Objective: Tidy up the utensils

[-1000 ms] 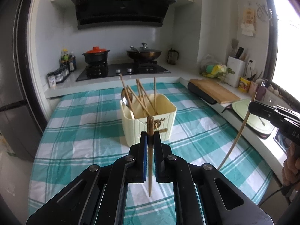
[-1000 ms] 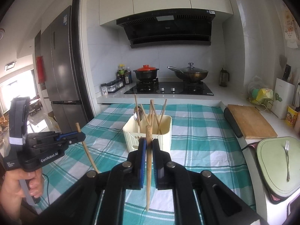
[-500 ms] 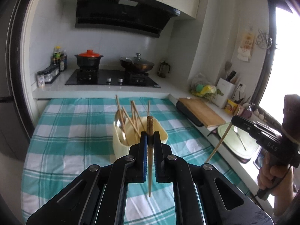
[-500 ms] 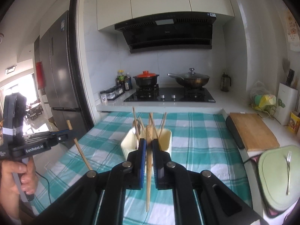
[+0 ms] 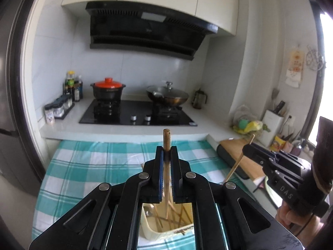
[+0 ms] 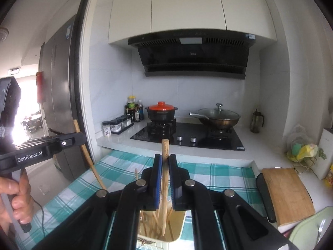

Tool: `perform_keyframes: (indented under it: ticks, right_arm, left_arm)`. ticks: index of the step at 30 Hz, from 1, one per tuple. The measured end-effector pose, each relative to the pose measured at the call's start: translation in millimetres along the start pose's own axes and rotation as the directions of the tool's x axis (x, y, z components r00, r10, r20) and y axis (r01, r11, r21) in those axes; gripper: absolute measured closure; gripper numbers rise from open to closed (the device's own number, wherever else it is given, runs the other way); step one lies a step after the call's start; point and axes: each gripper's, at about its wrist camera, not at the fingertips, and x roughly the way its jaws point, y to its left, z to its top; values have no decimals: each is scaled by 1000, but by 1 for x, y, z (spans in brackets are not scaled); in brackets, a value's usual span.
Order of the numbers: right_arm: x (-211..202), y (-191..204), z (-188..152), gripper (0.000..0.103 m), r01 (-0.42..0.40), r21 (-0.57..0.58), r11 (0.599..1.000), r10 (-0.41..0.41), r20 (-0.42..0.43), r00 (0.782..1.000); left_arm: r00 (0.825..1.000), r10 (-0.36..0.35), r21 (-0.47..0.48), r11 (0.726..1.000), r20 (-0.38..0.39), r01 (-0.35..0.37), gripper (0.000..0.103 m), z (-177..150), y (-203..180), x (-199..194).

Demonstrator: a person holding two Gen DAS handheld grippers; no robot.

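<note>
At lower centre of the left wrist view, the left gripper (image 5: pixel 167 154) is clamped on one chopstick (image 5: pixel 166 166), held nearly upright between the blue pads; its top end sticks out above the fingertips, its lower tip hangs over the open mouth of the cream holder (image 5: pixel 166 229) directly below. Same layout in the right wrist view: right gripper (image 6: pixel 165 162) is closed on a second chopstick (image 6: pixel 164 179), slightly tilted, tip hanging just over or inside the holder (image 6: pixel 177 233); cannot tell which.

Count: two chopsticks in hand, one per gripper. One holder on the checked tablecloth (image 5: pixel 83 173), with several more chopsticks leaning inside; exact number not readable. One spoon bowl (image 5: pixel 148 210) shows at the holder's left inner side.

Each gripper appears in the other's view: right one (image 5: pixel 246 149) at right edge, left one (image 6: pixel 81 138) at left edge.

Background: one red-lidded pot (image 6: pixel 161 111), one lidded wok (image 6: pixel 218 117), one cutting board (image 6: pixel 287 193).
</note>
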Motion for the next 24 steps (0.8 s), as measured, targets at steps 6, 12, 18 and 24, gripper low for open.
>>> perform_keyframes:
  ticks: [6, 12, 18, 24]
  right_arm:
    - [77, -18, -28, 96, -67, 62, 996, 78, -197, 977]
    - [131, -30, -63, 95, -103, 142, 985, 147, -343, 928]
    - [137, -38, -69, 57, -110, 200, 974, 173, -336, 926]
    - [88, -31, -61, 43, -67, 102, 992, 93, -277, 956]
  left_arm:
    - [987, 7, -3, 1000, -159, -7, 99, -29, 7, 67]
    - [959, 11, -18, 1000, -282, -17, 97, -58, 16, 112]
    - [968, 70, 3, 997, -241, -71, 30, -61, 20, 94]
    - [966, 223, 134, 969, -127, -206, 1, -69, 5, 34]
